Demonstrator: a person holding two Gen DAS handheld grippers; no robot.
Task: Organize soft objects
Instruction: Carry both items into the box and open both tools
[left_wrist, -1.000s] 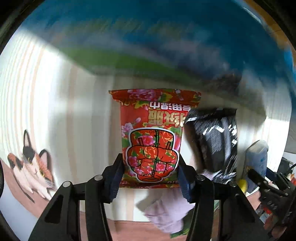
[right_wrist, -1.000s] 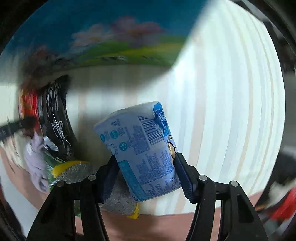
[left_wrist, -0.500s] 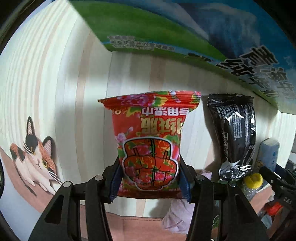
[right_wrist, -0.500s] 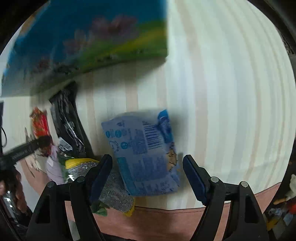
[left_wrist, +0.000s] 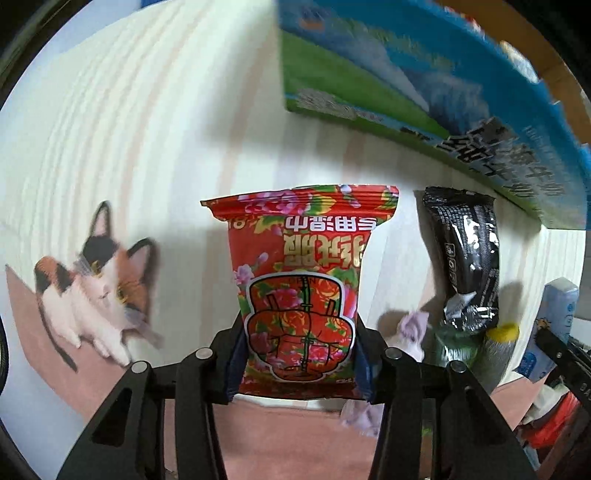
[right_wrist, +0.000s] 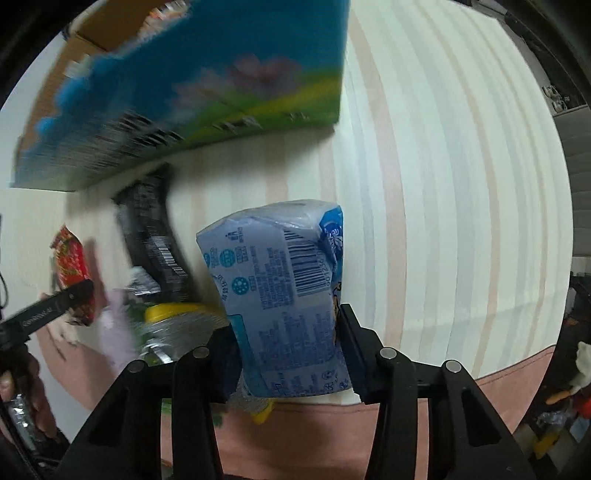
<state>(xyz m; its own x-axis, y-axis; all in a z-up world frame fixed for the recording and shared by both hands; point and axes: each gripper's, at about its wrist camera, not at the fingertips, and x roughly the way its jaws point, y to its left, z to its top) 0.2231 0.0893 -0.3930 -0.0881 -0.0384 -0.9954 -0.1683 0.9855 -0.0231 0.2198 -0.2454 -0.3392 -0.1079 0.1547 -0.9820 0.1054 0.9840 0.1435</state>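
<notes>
The left claw (left_wrist: 299, 363) is clamped on the lower end of a red floral packet (left_wrist: 301, 284), its two pads pressed against the packet's sides, and the packet stands up from the claw over a table (left_wrist: 129, 147) covered in a pale striped cloth. A calico cat picture (left_wrist: 92, 295) is printed on that cloth to the packet's left, where the stripes give way to a pink border. To the right of the red packet lies a black glossy packet (left_wrist: 467, 258), apart from it, with its far end near a large blue and green box (left_wrist: 424, 81) that stands at the back of the table. Just below the black packet there is a small heap: a lilac cloth (left_wrist: 410, 334), something green, and a silver pouch with a yellow end (left_wrist: 498, 347), all crowded together and too blurred to sort out further. The right claw (right_wrist: 290, 356) grips a light blue tissue pack (right_wrist: 280, 295) by its lower half, barcode side facing the camera, the pack leaning slightly to the left. In the right wrist view the silver pouch sits immediately to the left of this pack, and the red packet shows at the far left edge, held by the other claw.
</notes>
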